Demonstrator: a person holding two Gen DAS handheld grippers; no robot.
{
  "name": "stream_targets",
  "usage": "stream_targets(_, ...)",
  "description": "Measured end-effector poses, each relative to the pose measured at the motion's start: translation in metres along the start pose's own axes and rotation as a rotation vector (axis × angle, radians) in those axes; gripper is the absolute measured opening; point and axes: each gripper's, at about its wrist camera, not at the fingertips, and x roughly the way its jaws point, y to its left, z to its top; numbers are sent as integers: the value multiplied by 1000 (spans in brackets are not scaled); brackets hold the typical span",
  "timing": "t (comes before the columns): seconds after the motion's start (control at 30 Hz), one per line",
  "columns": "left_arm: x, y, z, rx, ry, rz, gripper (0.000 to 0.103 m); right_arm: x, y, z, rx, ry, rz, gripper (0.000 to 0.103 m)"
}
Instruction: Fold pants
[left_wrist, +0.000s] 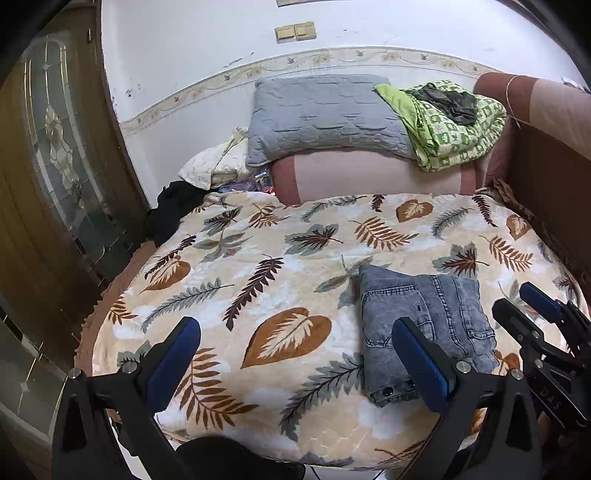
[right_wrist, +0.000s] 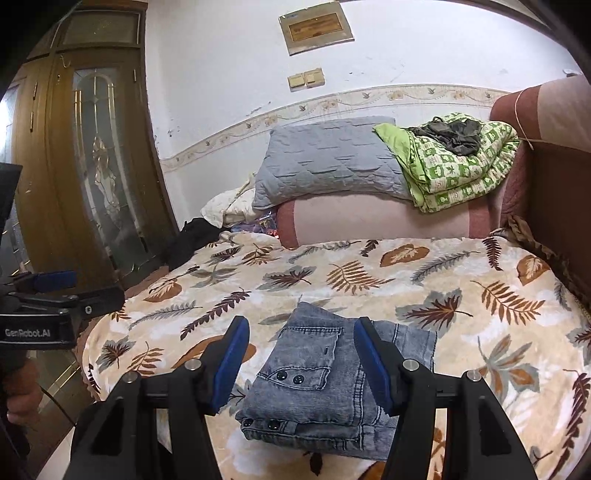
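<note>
The pants (right_wrist: 332, 387), grey washed denim, lie as a compact folded bundle on the leaf-print blanket (left_wrist: 280, 236) that covers the bed, close to its near edge and toward the near right corner as the left wrist view shows it. Layers are stacked, with a buttoned pocket flap on top and the waistband with its snaps along the near side. Judging from that shape, the folding looks finished or nearly so, and this is the point of letting go or checking the result.

The right gripper (right_wrist: 299, 365) hovers just above the bundle with its blue pads spread apart; the pants show between them but the pads do not press on the cloth. The left gripper (left_wrist: 295, 354) stands wide open over bare blanket, just left of the bundle, holding nothing.

If another step is wanted, it is probably only to square the stack: press the top layer flat, tuck the loose far corner in line, or draw both grippers back. A further fold would need a pinch on one edge with both pads, which is not yet made
</note>
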Motion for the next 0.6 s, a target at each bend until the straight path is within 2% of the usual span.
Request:
stream_targets(0.43,28,7,-8,-12,50,30,103,3,2,-2,-11,14,-2,63)
stream_targets(0.6,28,8,-7,-13,46,16,103,1,1,-1,-6,9,-10,63)
